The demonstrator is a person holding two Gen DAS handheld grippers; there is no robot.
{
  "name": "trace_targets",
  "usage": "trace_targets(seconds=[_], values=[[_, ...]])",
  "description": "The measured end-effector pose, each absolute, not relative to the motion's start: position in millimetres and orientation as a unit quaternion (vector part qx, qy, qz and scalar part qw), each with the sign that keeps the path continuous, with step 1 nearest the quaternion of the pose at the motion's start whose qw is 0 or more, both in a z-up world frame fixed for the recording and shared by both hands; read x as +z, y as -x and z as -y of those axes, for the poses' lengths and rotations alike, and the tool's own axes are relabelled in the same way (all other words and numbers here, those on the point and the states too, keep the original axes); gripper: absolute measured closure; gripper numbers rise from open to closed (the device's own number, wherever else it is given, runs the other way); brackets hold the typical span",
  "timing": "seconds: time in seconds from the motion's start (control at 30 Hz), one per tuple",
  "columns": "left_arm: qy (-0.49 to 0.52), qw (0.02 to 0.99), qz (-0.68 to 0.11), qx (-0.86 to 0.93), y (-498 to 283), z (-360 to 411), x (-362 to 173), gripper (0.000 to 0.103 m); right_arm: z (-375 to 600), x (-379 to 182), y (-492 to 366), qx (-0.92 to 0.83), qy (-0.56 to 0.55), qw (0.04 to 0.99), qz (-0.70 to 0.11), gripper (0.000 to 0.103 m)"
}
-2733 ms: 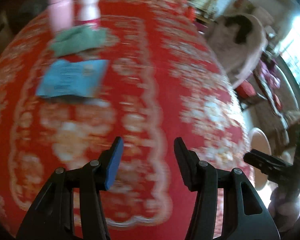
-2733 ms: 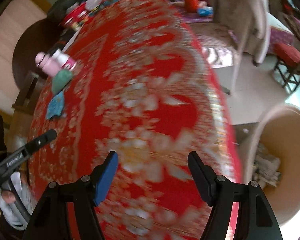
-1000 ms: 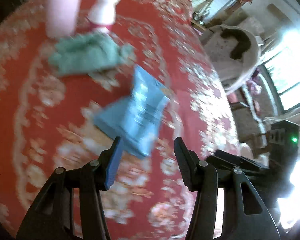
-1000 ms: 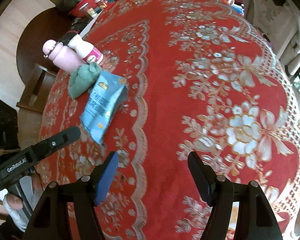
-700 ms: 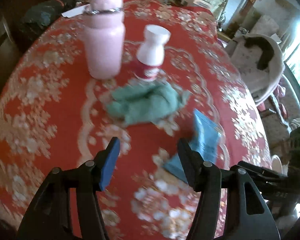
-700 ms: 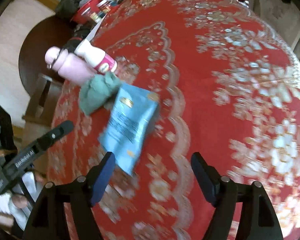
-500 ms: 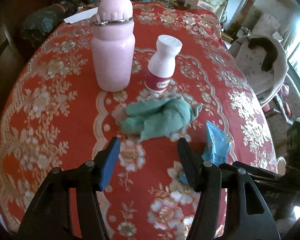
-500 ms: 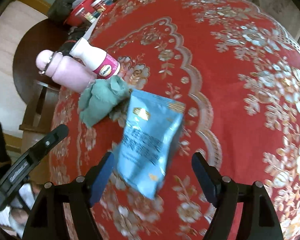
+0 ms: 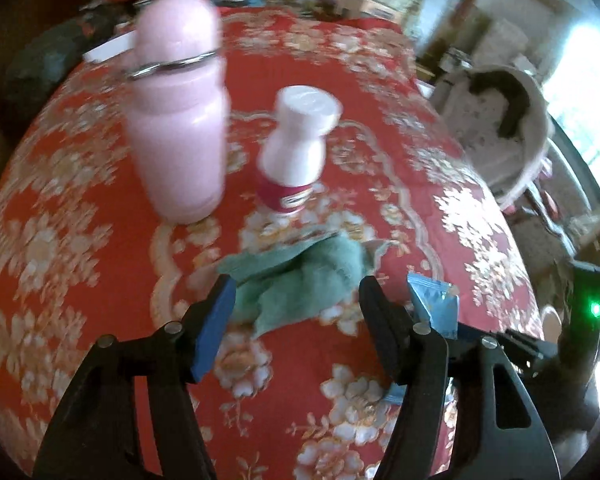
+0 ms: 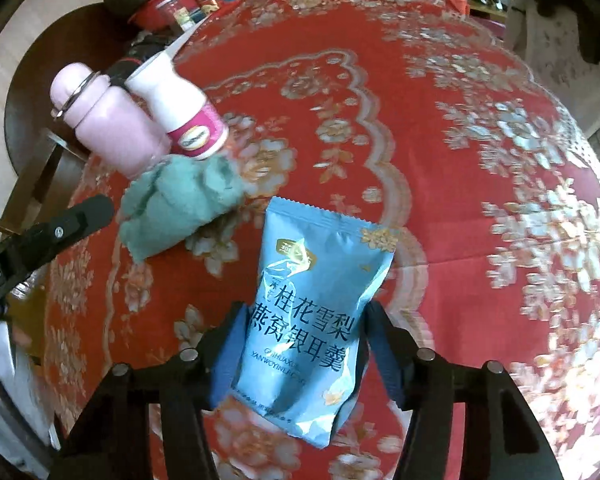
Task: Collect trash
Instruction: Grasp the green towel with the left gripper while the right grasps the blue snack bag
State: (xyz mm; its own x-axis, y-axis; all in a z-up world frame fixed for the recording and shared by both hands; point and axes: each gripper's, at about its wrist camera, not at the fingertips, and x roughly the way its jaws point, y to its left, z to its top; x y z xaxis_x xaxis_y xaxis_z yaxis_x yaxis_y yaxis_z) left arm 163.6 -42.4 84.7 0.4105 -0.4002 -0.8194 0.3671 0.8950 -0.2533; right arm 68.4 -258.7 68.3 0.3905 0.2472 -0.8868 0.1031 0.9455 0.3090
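Observation:
A light blue snack packet [image 10: 312,312] lies flat on the red flowered tablecloth [image 10: 420,140]. My right gripper [image 10: 306,344] is open, with its two fingers on either side of the packet's lower half. A crumpled green cloth [image 9: 300,280] lies in front of my left gripper [image 9: 294,312], which is open with the cloth just between its fingertips. The cloth [image 10: 176,208] also shows in the right wrist view, left of the packet. The packet's top edge [image 9: 434,300] shows right of my left gripper.
A pink bottle [image 9: 176,120] and a small white bottle with a red label [image 9: 296,152] stand just behind the cloth. Jars and a red bowl [image 10: 168,8] crowd the table's far edge. A chair with a cushion [image 9: 500,128] stands to the right of the table.
My right gripper has moved forward until the blue packet lies between its fingers. My left gripper has closed in on the green cloth and the two bottles.

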Motion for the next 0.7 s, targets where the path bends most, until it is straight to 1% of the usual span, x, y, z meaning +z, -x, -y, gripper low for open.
trace_targets(seconds=[0.17,0.3,0.53,0.57,0.6,0.63,0.67,0.7], values=[[-0.066,0.836,-0.474,-0.266,-171.0,70.0,79.8,0.040,282.9,65.9,-57.9,0.049,-0.188,0.812,-0.550,0.047],[-0.121,0.823,-0.486,-0.269,-180.7,86.8,61.9,0.040,286.9,65.5,-54.9,0.054,-0.198,0.809,-0.551,0.047],[-0.162,0.818,-0.497,-0.243,-182.7,102.8,43.7,0.041,286.8,62.5,-52.3,0.059,-0.198,0.810,-0.549,0.045],[-0.156,0.820,-0.497,-0.236,-182.0,102.4,43.7,0.048,286.2,62.3,-51.9,0.060,-0.195,0.811,-0.548,0.045],[-0.148,0.821,-0.499,-0.234,-181.6,101.5,44.4,0.055,285.1,63.0,-50.6,0.062,-0.189,0.813,-0.547,0.047],[-0.132,0.821,-0.505,-0.232,-180.6,99.0,46.0,0.060,284.5,64.1,-49.1,0.063,-0.185,0.815,-0.546,0.049],[-0.120,0.820,-0.510,-0.230,-179.3,96.7,47.6,0.063,284.7,66.0,-47.1,0.064,-0.185,0.817,-0.543,0.053],[-0.098,0.818,-0.518,-0.230,-177.3,92.9,50.0,0.065,285.9,69.6,-44.8,0.067,-0.188,0.819,-0.537,0.054]])
